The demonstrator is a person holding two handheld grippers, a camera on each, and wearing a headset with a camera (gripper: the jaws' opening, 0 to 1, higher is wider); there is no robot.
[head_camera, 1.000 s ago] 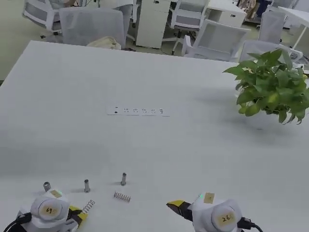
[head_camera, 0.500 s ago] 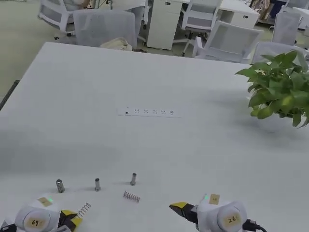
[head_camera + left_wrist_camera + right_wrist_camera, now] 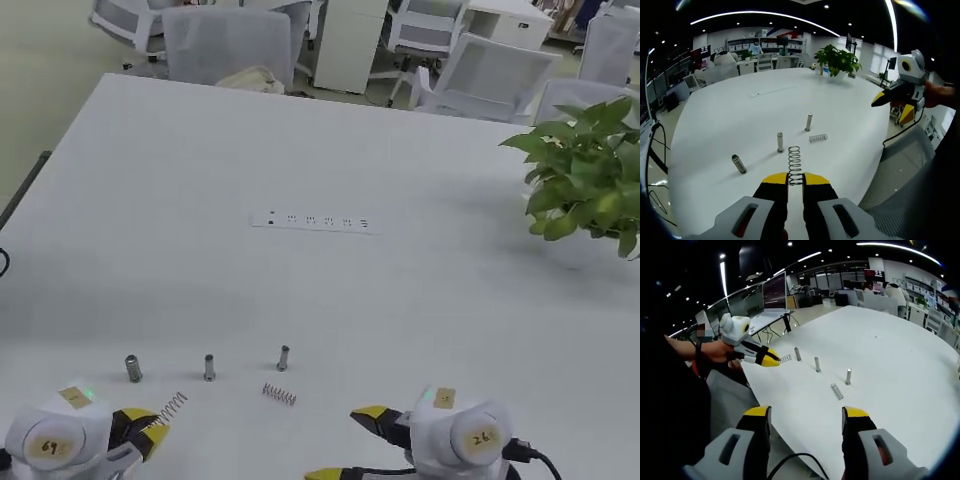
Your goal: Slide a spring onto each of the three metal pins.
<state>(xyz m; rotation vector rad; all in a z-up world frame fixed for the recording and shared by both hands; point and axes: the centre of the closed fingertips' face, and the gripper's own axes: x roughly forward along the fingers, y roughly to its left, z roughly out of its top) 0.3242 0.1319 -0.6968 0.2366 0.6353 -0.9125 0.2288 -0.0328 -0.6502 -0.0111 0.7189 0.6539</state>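
head view: my left gripper [image 3: 150, 432] sits at the bottom left edge, jaws pressed together on the held spring [image 3: 172, 405], which sticks up and forward from the tips. just beyond it stand the left pin [image 3: 133, 368], the middle pin [image 3: 209, 367] and the right pin [image 3: 283, 358] in a row on the white table [image 3: 330, 300]. the loose spring [image 3: 279, 394] lies just in front of the right pin. my right gripper [image 3: 350, 447] is at the bottom right, jaws spread, holding nothing.

left gripper view: the yellow tips pinch the lower end of the held spring [image 3: 795, 165] - its free end points toward the middle pin [image 3: 780, 142], near but apart. the left pin [image 3: 738, 163] looks coiled, with a spring already on it. the loose spring [image 3: 818, 137] lies beside the right pin [image 3: 809, 122].

right gripper view: my jaws stand wide apart - the loose spring [image 3: 836, 391] lies on the table ahead between them, well short of contact.
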